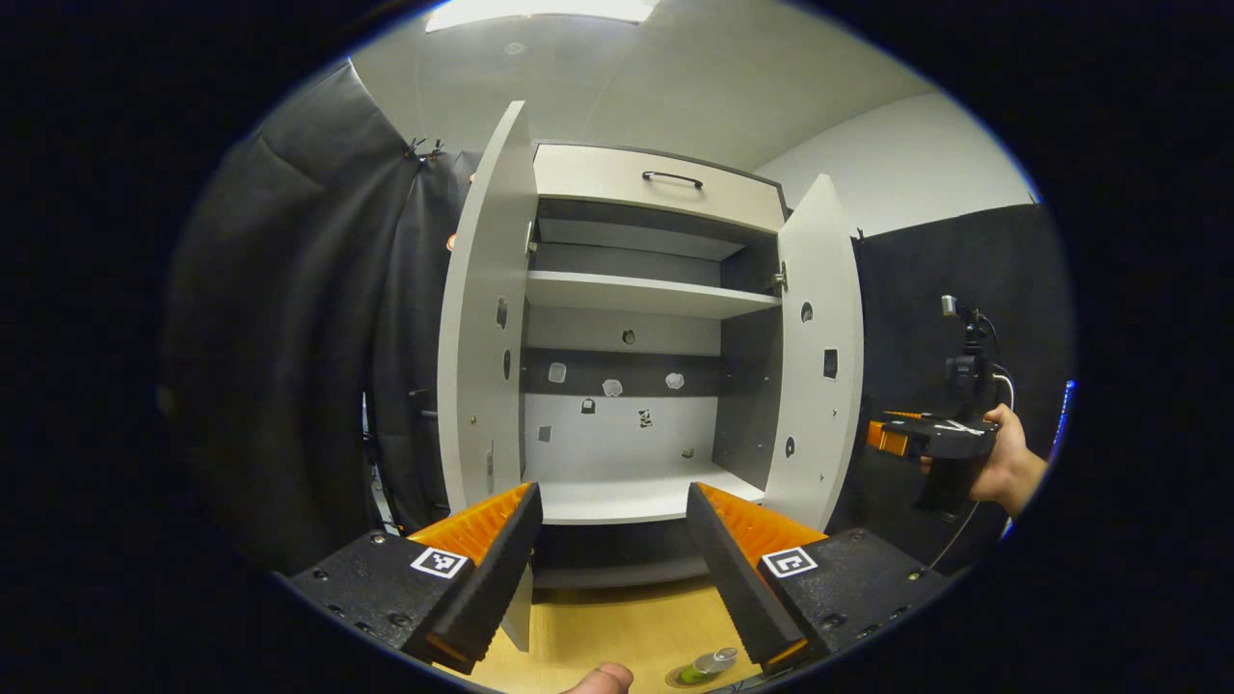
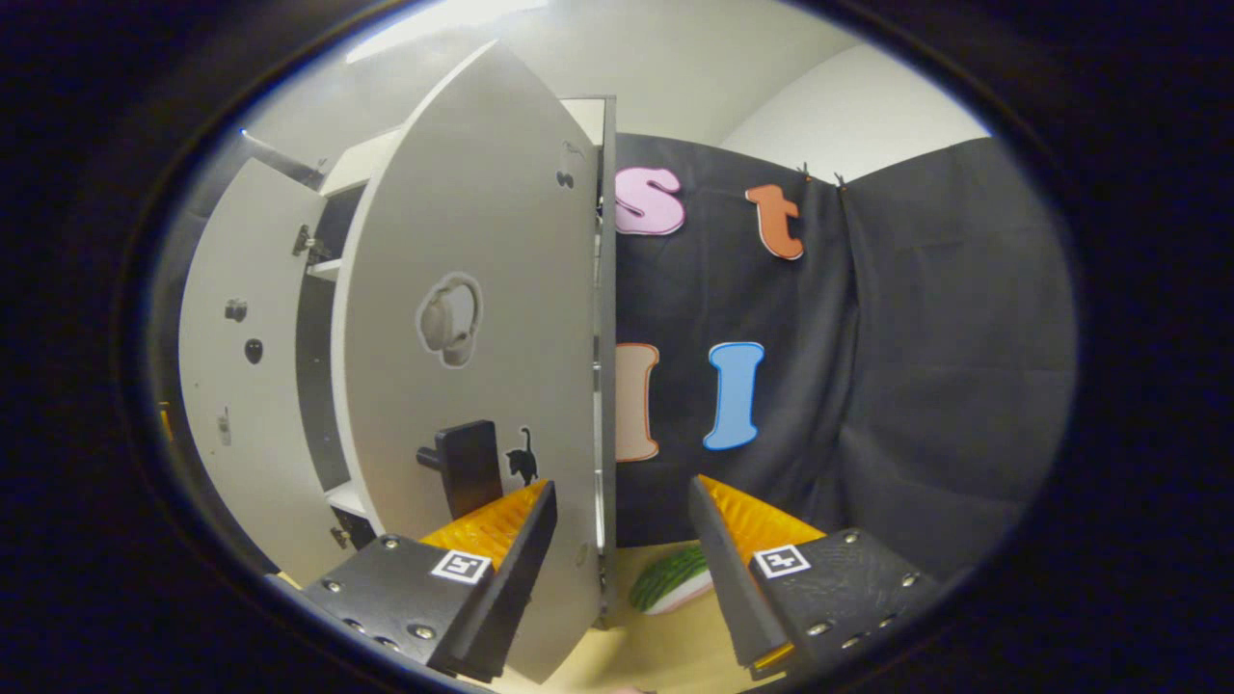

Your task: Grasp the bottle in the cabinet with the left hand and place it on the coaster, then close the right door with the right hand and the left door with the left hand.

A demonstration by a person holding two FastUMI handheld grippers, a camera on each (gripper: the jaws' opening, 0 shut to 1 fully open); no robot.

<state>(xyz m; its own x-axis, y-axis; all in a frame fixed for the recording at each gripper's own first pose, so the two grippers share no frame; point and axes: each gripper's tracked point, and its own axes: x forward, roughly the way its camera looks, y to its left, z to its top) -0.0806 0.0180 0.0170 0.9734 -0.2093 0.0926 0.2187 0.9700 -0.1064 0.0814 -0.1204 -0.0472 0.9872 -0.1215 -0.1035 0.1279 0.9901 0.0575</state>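
The bottle (image 1: 711, 663) is seen on its coaster (image 1: 686, 679) on the surface, below the left gripper (image 1: 609, 549), held spread and empty. The right gripper (image 2: 617, 549), also spread, straddles the right door (image 2: 482, 366) edge; a flat, steady push is advised.

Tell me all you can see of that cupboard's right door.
The right door is a tall pale grey panel, matte like laminated board, swung wide open on the cabinet. Its outside carries a dark block handle, a small black cat sticker and a round pale fitting. The right gripper is open with the door's free edge between its fingers, seemingly not pressing.
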